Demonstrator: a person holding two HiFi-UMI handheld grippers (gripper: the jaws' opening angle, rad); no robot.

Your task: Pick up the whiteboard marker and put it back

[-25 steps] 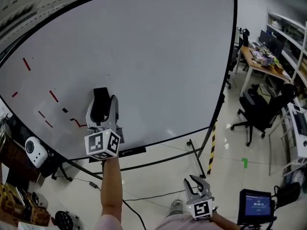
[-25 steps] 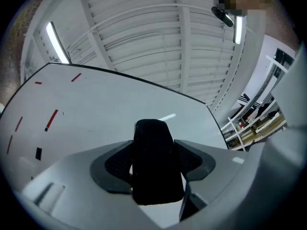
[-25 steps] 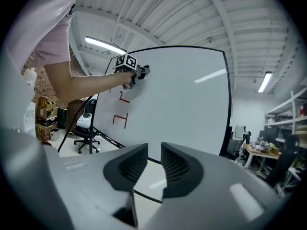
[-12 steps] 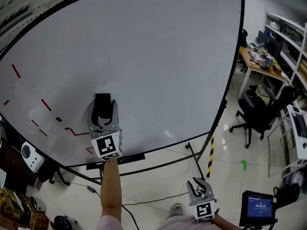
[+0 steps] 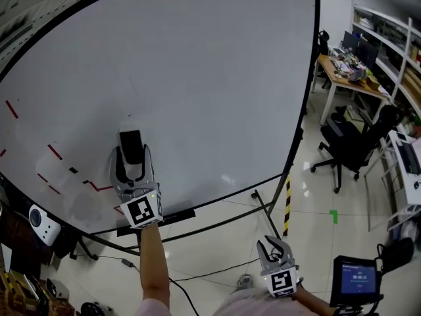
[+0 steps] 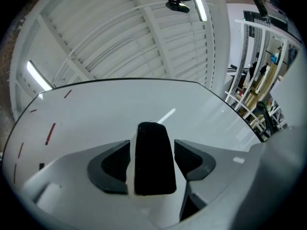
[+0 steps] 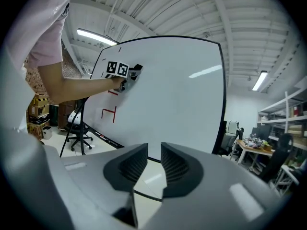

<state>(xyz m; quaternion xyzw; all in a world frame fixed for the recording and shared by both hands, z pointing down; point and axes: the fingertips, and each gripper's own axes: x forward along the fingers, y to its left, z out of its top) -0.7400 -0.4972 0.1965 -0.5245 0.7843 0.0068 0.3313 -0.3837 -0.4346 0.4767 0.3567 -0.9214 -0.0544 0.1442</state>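
Whiteboard marker: no pen can be made out in any view, so its place and look cannot be told. It may lie on the dark ledge just below the left hand-held gripper. Such a pen would likely be light, stiff and smooth, best gripped mid-barrel. The left hand-held gripper is clamped on a black-topped, pale-sided block, seemingly an eraser, held up to the whiteboard ahead. The right hand-held gripper, low and well apart, is nearly closed and empty.
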